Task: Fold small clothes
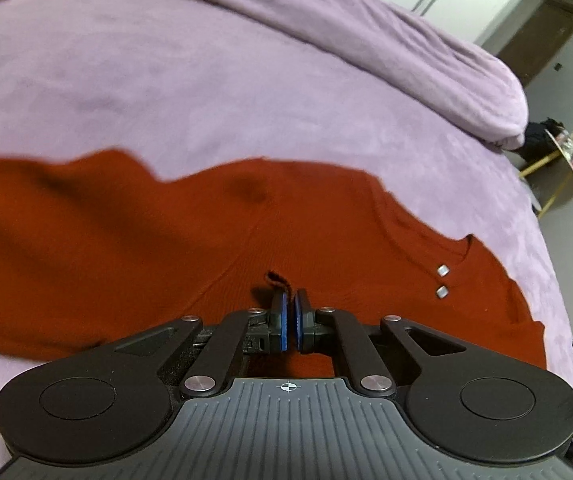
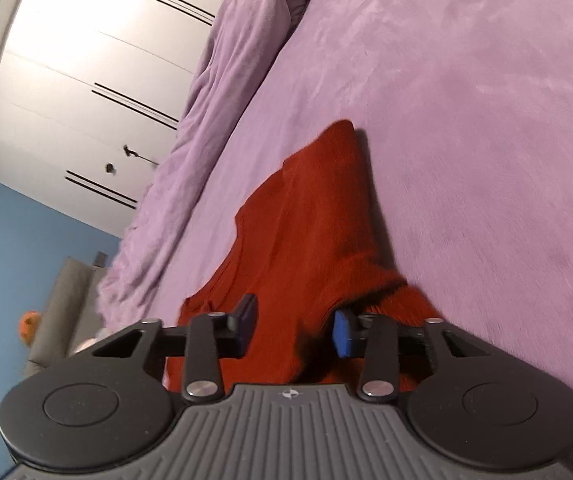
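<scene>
A rust-red knit garment lies spread on the purple bed cover, its neckline with two small silver buttons at the right. My left gripper is shut on a small tuft of the red fabric near the garment's middle. In the right wrist view the same garment runs away from me in a bunched, raised ridge. My right gripper is open, its jaws standing on either side of a fold of the red cloth; its blue pad shows on the right.
A rolled purple duvet lies along the bed's far side, also in the right wrist view. White wardrobe doors stand beyond. A small round side table stands on the floor past the bed's right edge.
</scene>
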### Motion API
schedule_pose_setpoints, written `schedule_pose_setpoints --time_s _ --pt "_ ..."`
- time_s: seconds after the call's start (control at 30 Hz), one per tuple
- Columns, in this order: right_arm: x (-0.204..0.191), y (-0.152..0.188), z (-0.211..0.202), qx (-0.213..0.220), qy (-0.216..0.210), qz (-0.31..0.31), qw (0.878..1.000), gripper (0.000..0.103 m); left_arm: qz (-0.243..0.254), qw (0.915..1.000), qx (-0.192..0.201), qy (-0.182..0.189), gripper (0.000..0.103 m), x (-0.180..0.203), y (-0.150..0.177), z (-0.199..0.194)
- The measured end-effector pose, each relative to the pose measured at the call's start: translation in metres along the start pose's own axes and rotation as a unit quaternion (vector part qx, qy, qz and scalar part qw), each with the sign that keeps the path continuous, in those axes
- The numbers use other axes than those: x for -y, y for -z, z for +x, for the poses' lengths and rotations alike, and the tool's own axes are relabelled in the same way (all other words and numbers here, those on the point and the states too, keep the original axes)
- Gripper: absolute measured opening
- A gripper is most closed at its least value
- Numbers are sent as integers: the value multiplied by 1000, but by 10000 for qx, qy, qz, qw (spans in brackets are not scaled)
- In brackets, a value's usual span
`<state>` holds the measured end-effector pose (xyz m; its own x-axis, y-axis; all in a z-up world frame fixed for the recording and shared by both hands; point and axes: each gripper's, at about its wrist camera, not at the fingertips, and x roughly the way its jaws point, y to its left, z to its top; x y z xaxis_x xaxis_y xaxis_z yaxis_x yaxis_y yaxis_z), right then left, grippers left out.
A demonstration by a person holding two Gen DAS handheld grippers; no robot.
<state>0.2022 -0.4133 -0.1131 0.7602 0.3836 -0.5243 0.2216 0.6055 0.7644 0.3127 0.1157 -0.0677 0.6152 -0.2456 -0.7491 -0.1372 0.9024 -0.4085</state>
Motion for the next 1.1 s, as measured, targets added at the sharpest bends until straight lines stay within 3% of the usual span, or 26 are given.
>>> schedule_pose_setpoints --time_s 0.03,0.27,0.4,0.53,0.67,0.77,0.83,0.9,1.1 --pt "-3 -1 2 9 202 -209 9996 11 121 9999 64 4 5 9 -3 0" --pt "-22 3 -5 801 1102 -1360 9813 9 708 9953 661 90 5 44 -13 -3" --pt "-21 11 -4 262 838 -1517 9845 11 690 9962 515 -113 5 33 -10 8" --pt "-19 8 -15 169 469 -1409 9888 31 546 9968 440 -387 3 14 -7 14" --pt "-17 6 -11 118 415 -1140 9925 31 212 9985 422 -285 2 3 -13 14" --pt "-23 10 -5 -24 432 -1242 9913 31 262 9994 176 -108 4 6 -11 15" --pt "-25 16 -6 -125 372 -1262 9912 31 275 9995 77 -140 16 8 -6 15" --pt "-27 19 -6 -154 358 -1328 9904 31 109 9999 -101 3 41 2 -1 19" --pt "-19 22 -10 -213 326 -1142 9927 33 -461 9979 -174 415 46 -9 1 25"
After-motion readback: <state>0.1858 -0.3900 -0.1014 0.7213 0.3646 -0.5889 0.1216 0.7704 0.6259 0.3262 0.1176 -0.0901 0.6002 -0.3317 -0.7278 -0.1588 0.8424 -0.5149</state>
